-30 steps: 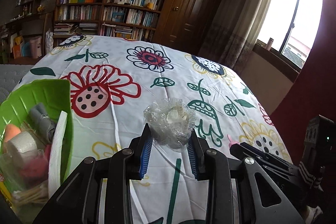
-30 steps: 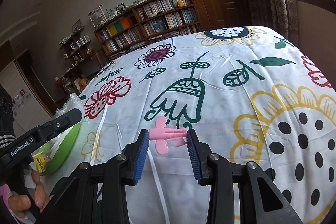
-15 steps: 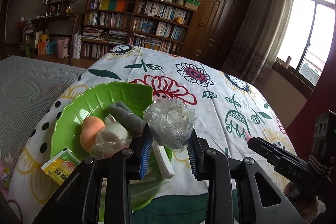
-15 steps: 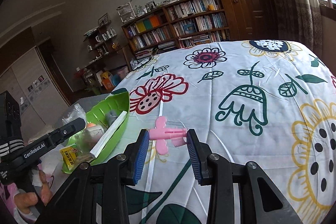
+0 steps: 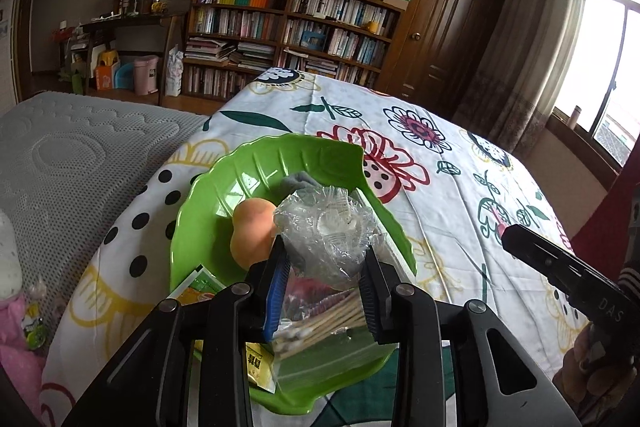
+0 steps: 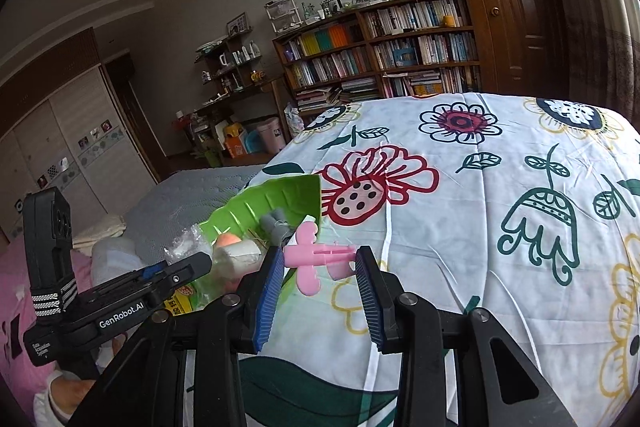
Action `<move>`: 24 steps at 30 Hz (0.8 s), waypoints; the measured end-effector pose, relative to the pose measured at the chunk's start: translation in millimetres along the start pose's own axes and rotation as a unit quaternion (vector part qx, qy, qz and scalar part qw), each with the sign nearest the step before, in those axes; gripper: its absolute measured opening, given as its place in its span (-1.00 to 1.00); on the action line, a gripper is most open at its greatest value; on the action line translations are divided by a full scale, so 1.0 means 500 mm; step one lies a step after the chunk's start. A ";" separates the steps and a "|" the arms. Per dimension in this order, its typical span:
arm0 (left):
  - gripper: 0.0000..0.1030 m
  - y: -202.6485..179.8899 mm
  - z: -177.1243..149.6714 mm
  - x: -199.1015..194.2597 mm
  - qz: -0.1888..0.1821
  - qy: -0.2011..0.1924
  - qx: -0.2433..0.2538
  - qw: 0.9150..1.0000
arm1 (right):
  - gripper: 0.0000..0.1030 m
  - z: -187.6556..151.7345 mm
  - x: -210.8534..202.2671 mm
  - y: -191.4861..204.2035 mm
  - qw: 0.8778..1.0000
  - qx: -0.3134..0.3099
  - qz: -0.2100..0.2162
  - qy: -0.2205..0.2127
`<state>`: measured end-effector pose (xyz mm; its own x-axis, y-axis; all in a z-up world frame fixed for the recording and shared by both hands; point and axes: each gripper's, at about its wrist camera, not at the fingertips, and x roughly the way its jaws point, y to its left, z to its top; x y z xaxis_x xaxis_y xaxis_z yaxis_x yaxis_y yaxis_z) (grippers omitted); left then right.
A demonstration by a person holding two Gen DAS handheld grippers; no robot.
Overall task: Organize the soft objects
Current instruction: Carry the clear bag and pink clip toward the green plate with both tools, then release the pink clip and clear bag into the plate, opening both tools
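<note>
The left tongs (image 5: 323, 269) pinched a crinkled plastic bag (image 5: 325, 231) above the green tray (image 5: 256, 171) — next, release it. At three o'clock, the right tongs (image 6: 318, 269) pinched a pink clip (image 6: 310, 257).

One green leaf-shaped tray (image 5: 256, 179), centre frame. Inside: one orange sponge (image 5: 250, 231), one grey cloth roll (image 5: 298, 182), one bundle of cotton swabs (image 5: 320, 323), two yellow sachets (image 5: 260, 367). One crumpled clear plastic wrap (image 5: 324, 231) above. One pink plastic clip (image 6: 316, 255), centre of the right view. Two tongs (image 5: 324, 291).
</note>
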<state>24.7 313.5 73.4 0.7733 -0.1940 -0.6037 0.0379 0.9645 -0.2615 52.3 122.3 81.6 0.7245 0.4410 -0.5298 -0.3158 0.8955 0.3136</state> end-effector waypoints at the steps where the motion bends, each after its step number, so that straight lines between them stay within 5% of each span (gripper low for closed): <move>1: -0.30 0.007 0.001 0.001 0.002 0.003 -0.004 1.000 | -0.23 0.003 0.005 0.007 1.000 -0.003 0.004 0.001; 7: 0.41 0.049 0.000 -0.001 0.021 0.003 -0.041 0.999 | -0.23 0.012 0.032 0.047 1.000 -0.020 0.021 0.007; 24: 0.55 0.112 0.005 -0.025 0.051 -0.010 -0.080 0.995 | -0.21 0.028 0.140 0.136 0.997 -0.059 0.047 0.035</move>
<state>18.6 370.1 68.1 0.7806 -0.0917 -0.6182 -0.1416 0.9375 -0.3178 89.9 213.2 76.8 0.6451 0.5229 -0.5572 -0.4527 0.8490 0.2726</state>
